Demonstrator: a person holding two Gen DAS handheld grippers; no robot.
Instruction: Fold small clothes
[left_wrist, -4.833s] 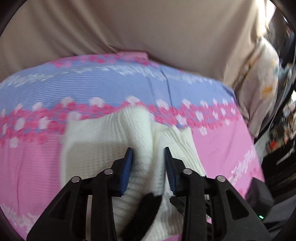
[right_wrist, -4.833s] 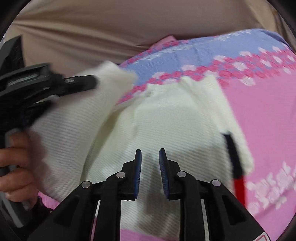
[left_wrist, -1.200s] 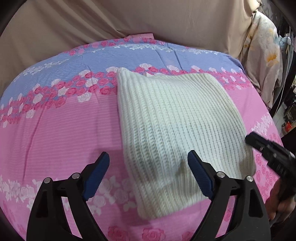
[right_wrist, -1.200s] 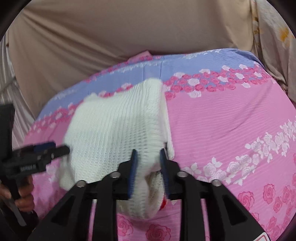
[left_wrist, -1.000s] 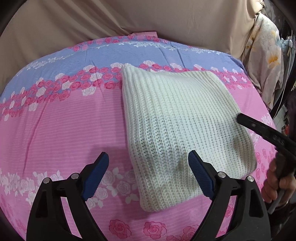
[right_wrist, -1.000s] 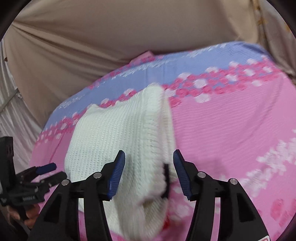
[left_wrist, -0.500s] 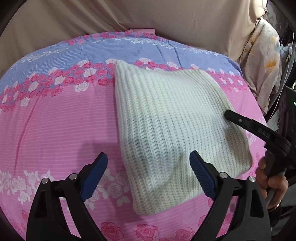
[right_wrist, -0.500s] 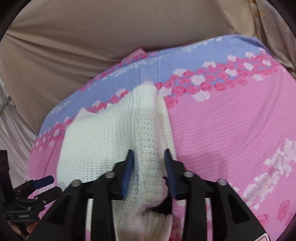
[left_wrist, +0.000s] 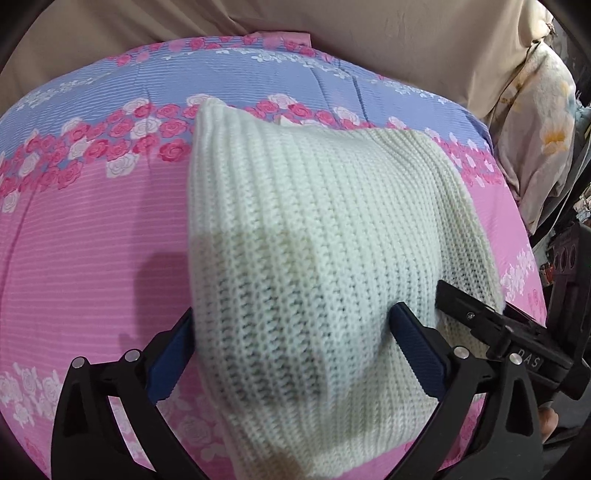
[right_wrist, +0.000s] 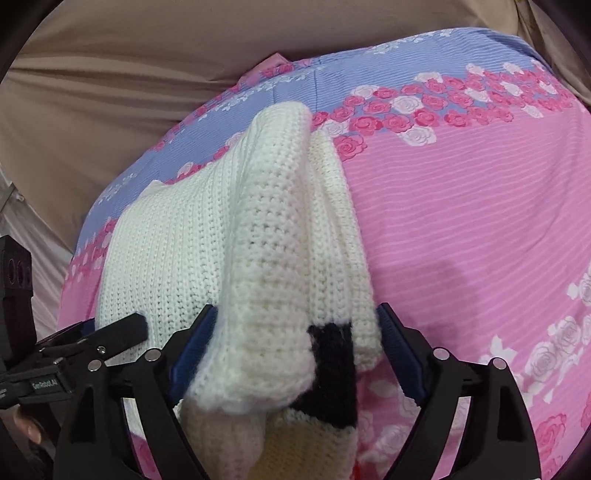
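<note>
A folded cream knit sweater (left_wrist: 314, 229) lies on the pink and blue rose-print bedspread (left_wrist: 85, 229). My left gripper (left_wrist: 295, 354) is open, its blue pads (left_wrist: 170, 354) straddling the sweater's near end, which bulges up between them. My right gripper (right_wrist: 295, 347) is open too, with the thick folded right edge of the sweater (right_wrist: 273, 236) between its fingers (right_wrist: 399, 350). A black knit patch (right_wrist: 328, 369) shows at that edge. The left wrist view has the right gripper's tip (left_wrist: 476, 317) against the sweater's right corner. In the right wrist view the left gripper (right_wrist: 96, 339) sits at its left side.
A beige cloth backdrop (left_wrist: 184, 22) hangs behind the bed. A pale floral fabric (left_wrist: 535, 129) drapes at the right, with dark clutter beyond the bed's right edge. A hand (right_wrist: 26, 424) holds the left gripper's handle at the lower left.
The right gripper was shut on the sweater's edge half a second ago and has now opened wide. The left gripper, still open, has moved in over the sweater's near end.
</note>
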